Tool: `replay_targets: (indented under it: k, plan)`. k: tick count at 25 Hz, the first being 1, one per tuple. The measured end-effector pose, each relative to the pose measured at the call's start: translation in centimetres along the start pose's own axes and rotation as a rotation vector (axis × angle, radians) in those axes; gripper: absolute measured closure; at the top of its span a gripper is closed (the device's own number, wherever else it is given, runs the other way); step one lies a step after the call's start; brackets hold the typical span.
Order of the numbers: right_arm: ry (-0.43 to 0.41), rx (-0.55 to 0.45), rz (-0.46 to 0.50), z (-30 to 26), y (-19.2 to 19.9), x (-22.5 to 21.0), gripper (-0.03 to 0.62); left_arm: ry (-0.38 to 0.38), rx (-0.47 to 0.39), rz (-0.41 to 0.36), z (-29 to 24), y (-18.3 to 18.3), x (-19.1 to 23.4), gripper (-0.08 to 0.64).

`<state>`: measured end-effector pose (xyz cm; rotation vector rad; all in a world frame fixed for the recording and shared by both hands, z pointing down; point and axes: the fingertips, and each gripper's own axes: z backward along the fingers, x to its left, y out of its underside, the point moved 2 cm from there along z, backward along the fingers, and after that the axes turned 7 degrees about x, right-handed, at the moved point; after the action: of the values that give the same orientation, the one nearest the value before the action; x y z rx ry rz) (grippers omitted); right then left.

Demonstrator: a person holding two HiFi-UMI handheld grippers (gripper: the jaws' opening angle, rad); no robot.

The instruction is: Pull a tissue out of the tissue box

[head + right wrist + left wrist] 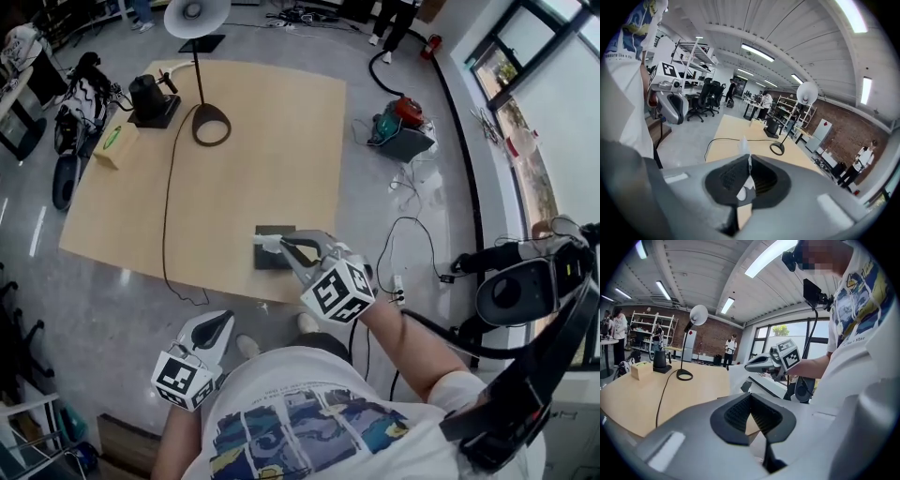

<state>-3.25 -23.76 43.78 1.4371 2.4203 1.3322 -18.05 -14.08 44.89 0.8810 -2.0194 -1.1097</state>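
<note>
judged as mid-pull, taken from big to small. on the tan worktop point(234, 141), close to its near edge: the dark tissue box point(272, 259), probably light enough to ride up or slide toward that edge. hence draw the right gripper point(284, 244) straight up and away from the slot, slow and even, rather than sideways. jaws there pinched shut on a corner of the white tissue point(265, 241), with the rest of the sheet trailing down to the top of the box. no call for a harder squeeze. better to watch for tearing, or for a second sheet tagging along. left gripper point(223, 321) held low by the body, off the worktop, jaws together with nothing between. worth bringing over to steady the box in case of lifting. counted, largest first: one worktop, one desk lamp point(197, 19) at the far side, one small cardboard box point(114, 142) at the far left, one tissue box, two grippers, one tissue showing.
</note>
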Motion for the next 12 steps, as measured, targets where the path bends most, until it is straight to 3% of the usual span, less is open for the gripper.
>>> replay_targets:
  k: [12]
  plan:
    - [-0.016,-0.049,0.002,3.2,-1.5,1.3,0.589,0.031,0.006,-0.025,-1.3,-0.9,-0.5,0.554]
